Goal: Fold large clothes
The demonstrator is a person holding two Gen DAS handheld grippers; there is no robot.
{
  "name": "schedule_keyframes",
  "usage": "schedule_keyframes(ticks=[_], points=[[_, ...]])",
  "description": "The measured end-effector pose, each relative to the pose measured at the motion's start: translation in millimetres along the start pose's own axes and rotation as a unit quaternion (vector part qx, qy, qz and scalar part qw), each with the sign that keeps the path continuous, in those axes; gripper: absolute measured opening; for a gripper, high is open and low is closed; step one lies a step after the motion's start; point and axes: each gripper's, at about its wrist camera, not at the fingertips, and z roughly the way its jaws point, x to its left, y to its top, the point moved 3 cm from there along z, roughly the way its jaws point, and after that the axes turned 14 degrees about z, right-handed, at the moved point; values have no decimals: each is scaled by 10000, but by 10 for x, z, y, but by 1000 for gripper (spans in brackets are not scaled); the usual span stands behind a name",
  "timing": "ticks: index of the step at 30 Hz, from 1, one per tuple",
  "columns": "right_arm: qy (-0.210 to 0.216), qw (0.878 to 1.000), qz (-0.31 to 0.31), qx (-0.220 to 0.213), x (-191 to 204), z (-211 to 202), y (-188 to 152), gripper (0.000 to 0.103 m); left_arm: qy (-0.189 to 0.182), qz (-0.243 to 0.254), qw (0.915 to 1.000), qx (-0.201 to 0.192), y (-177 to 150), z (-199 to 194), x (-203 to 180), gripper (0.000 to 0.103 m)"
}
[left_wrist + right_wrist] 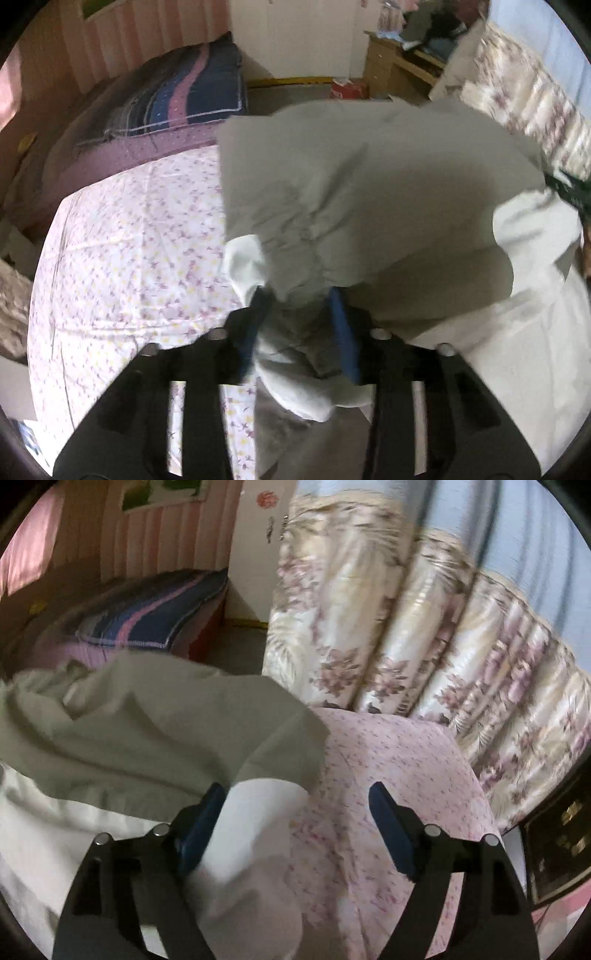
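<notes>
Looking along my left gripper first, I see bunched white cloth of the garment sitting between the blue pads; the fingers stand somewhat apart and whether they actually pinch the fabric I cannot tell. Just past the tips the garment spreads out ahead and to the right in a broad grey-white panel doubled over a lighter layer, so I judge one fold has been laid. Beyond and to the left lies the flowered bedsheet, and farther still a striped pillow near the head of the bed.

On my right gripper the jaws stand wide apart. A white edge of the garment lies against the inside of the left pad, nothing touches the other, so nothing is clamped. The cloth runs off to the left of the tool; bare sheet lies ahead, then the flowered curtain.

By my reckoning the work is partway: the garment is down on the bed and doubled, yet wrinkled and loose, with smoothing and further folds left
</notes>
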Motion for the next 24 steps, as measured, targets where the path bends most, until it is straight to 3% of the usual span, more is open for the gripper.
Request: schedule_keyframes(ticks=[2, 3, 6, 7, 11, 14, 19, 24], points=[[43, 9998, 58, -174, -33, -192, 57, 81, 520, 71, 9986, -29, -1, -151, 81, 94], [84, 9994, 42, -326, -29, -317, 99, 83, 763, 194, 9967, -190, 16, -294, 85, 99], [349, 9968, -98, -712, 103, -704, 154, 88, 1492, 331, 9871, -467, 106, -611, 66, 100], [425, 9956, -158, -824, 185, -822, 160, 90, 1567, 279, 9853, -626, 154, -715, 26, 100], [837, 9929, -277, -800, 548, -966, 138, 94, 1467, -67, 9833, -1078, 386, -918, -156, 100], [837, 9939, -414, -587, 754, -838, 58, 94, 1251, -270, 9854, -1124, 585, -785, -342, 100], [662, 9964, -514, 138, 907, -244, -177, 94, 1016, -326, 9919, -683, 780, -176, -576, 100], [521, 9963, -549, 408, 715, 160, -282, 96, 1548, -477, 9868, -66, 721, 407, -316, 100]])
